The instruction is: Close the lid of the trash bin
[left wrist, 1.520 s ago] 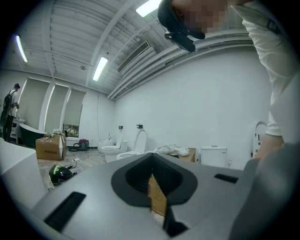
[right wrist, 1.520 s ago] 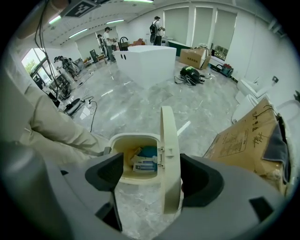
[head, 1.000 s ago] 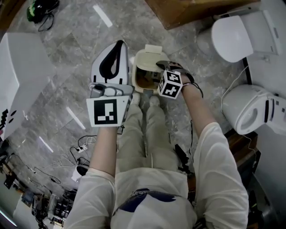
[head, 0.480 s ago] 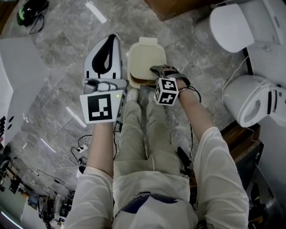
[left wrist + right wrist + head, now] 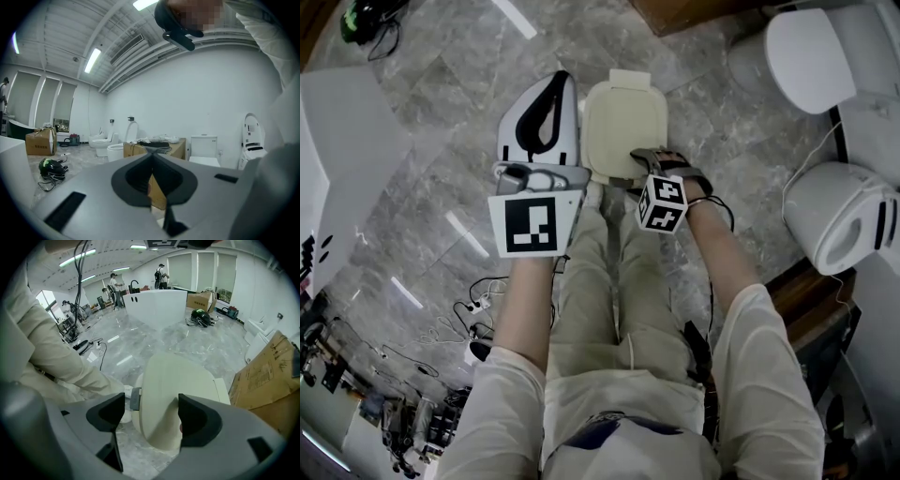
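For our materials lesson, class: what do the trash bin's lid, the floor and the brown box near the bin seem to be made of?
Bin lid: probably plastic, cream with a smooth satin finish; the rounded corners look moulded.
Floor: looks like polished grey stone or stone-look tile; it has veining and mirrors the ceiling lights.
Box: cardboard, matt brown, with a creased surface.

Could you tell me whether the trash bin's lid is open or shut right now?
Shut, as far as visible: the lid lies flat over the top, with no gap or dark inside showing.
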The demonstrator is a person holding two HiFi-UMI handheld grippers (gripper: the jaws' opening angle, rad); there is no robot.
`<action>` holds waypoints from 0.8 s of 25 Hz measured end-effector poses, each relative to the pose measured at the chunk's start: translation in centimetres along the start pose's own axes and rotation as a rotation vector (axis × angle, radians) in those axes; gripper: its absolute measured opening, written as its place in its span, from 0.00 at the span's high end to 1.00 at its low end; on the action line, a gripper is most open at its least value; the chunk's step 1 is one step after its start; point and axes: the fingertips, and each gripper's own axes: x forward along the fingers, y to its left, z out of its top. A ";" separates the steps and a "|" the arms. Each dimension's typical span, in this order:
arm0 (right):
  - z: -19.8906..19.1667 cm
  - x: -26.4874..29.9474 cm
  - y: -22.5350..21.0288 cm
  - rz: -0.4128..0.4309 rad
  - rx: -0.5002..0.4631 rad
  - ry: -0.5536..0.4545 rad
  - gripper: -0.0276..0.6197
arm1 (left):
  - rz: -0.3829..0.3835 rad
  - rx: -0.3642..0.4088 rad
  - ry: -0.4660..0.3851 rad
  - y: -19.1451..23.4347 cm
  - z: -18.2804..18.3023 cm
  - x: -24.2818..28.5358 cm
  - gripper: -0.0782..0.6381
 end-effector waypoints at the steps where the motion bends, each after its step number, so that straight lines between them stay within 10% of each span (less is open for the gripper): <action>1: -0.2 0.4 0.2 0.003 0.001 0.002 0.40 | 0.000 -0.001 0.003 0.0 -0.4 -0.1 0.89; 20: -2.5 5.8 1.9 0.046 -0.034 0.058 0.39 | 0.009 -0.002 0.029 1.4 -4.6 -0.8 0.89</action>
